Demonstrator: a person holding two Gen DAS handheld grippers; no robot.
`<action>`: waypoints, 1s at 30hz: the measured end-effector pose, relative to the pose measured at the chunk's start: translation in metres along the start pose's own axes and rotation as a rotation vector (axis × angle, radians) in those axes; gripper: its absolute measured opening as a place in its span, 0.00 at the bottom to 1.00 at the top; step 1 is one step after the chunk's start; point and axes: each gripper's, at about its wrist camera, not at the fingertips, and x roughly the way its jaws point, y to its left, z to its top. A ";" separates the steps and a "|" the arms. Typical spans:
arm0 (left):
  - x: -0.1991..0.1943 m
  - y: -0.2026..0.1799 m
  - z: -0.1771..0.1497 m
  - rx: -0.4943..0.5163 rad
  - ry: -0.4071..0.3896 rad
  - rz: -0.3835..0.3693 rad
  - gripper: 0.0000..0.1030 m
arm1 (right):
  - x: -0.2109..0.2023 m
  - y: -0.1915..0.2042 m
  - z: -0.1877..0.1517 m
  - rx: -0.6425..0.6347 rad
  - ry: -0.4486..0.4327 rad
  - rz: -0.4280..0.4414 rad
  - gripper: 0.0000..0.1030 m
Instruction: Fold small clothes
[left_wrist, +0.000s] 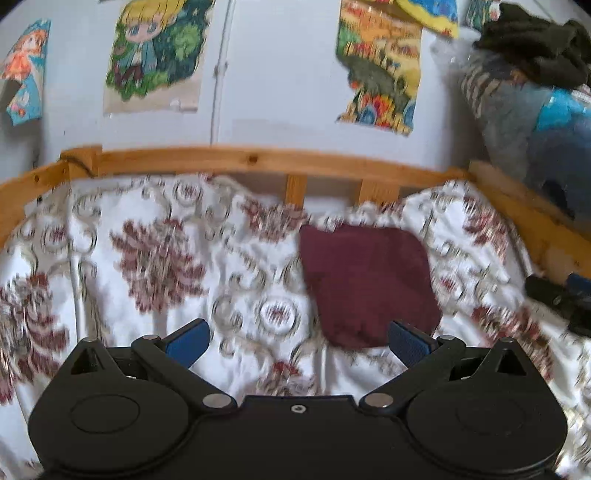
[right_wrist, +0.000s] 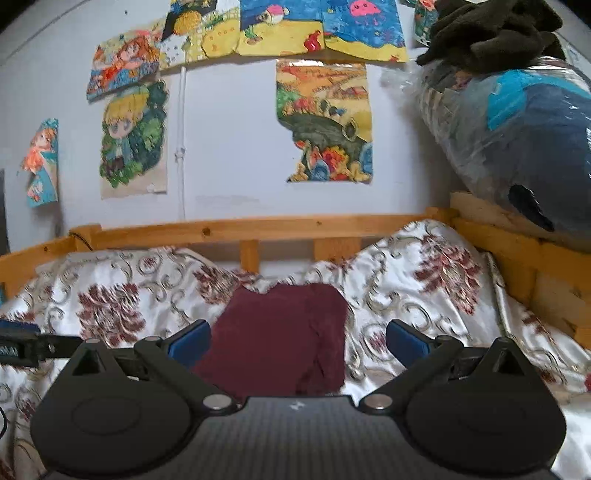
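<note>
A floral bedspread (right_wrist: 110, 288) covers the bed inside a wooden rail (right_wrist: 258, 225). A folded maroon cloth (right_wrist: 280, 332) lies near the rail's far edge, toward the right corner. Left gripper (left_wrist: 297, 341) and right gripper (right_wrist: 297, 341) both gape, holding nothing

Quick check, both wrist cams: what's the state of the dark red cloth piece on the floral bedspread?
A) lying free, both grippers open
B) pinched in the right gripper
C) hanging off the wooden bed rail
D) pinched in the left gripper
A: the dark red cloth piece lies flat on the white floral bedspread, while the left gripper and right gripper both stand wide open, holding nothing.
</note>
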 end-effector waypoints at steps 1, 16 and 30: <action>0.002 0.001 -0.008 0.000 0.012 0.010 0.99 | -0.002 0.002 -0.006 0.000 0.007 -0.005 1.00; 0.017 0.003 -0.035 0.061 0.060 0.047 0.99 | 0.004 0.007 -0.045 -0.016 0.129 -0.063 1.00; 0.019 0.004 -0.036 0.055 0.071 0.063 0.99 | 0.006 0.007 -0.047 -0.007 0.146 -0.048 1.00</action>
